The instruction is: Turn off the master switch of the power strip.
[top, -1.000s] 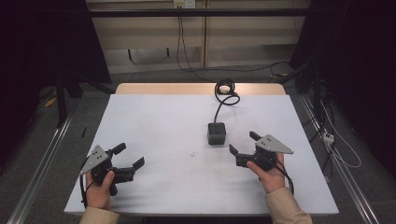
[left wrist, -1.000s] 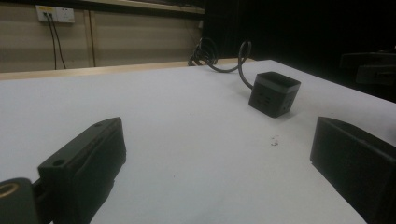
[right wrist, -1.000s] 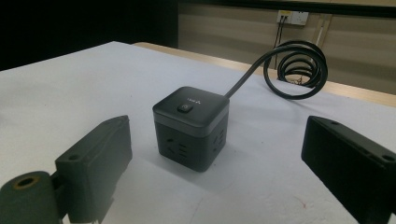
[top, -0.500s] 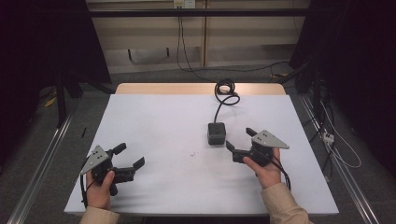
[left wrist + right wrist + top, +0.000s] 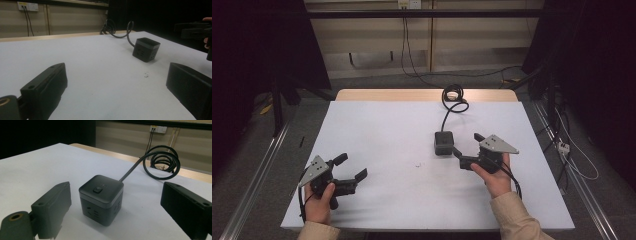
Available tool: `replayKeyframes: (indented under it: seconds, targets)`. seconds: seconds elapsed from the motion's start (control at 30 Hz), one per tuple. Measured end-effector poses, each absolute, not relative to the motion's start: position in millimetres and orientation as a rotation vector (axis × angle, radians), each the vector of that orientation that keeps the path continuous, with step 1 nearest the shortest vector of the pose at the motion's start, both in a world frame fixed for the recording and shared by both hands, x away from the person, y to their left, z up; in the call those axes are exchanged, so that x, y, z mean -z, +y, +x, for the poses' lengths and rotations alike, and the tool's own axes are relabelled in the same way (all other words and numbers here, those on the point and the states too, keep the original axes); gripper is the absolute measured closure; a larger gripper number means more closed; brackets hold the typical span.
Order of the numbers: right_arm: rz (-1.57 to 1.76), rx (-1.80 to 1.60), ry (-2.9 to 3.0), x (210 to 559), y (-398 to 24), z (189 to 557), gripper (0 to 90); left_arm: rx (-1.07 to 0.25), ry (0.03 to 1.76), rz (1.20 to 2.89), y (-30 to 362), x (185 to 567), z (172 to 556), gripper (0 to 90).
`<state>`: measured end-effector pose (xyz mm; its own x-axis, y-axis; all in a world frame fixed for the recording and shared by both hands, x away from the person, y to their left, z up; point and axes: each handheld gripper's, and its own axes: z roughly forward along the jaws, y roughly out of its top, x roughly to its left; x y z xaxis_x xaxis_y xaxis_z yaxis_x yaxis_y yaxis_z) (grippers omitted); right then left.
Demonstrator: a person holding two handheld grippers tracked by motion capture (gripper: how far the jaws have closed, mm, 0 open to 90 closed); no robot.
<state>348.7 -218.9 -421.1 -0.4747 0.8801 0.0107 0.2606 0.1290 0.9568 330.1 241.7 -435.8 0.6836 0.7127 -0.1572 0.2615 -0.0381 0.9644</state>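
Here, two in all: the left hand-held gripper [image 5: 346, 169] sits wide open and empty at the table's [image 5: 377, 130] near left, unmoved. One cube socket block [image 5: 443, 143] stands mid-table, its cable [image 5: 453, 100] running away to a coil. The right hand-held gripper [image 5: 467, 149], open, empty, has advanced just beside it.

worktop [image 5: 377, 130]: broad bare white stretch across the left and middle, free for passing.
power cube [image 5: 443, 143]: stands right of centre, the one upright block in the way.
cord [image 5: 454, 100]: runs from the cube to a coil at the far edge, barring that strip.
right hand-held gripper [image 5: 466, 150]: jaws spread, just beside the cube, apart from it.
left hand-held gripper [image 5: 348, 167]: jaws spread, near corner, nothing close before it.
small speck [image 5: 417, 165]: flat, no hindrance.
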Motion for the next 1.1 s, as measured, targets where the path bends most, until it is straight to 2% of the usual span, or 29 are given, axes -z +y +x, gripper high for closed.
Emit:
replayKeyframes:
  seconds: [1.1]
  targets:
    - [1.151, -1.354, 1.804, 425.9, -221.9, 366.2, 14.2, -0.433, 0.806, 1.615, 241.4, 435.9, 330.7, 3.1]
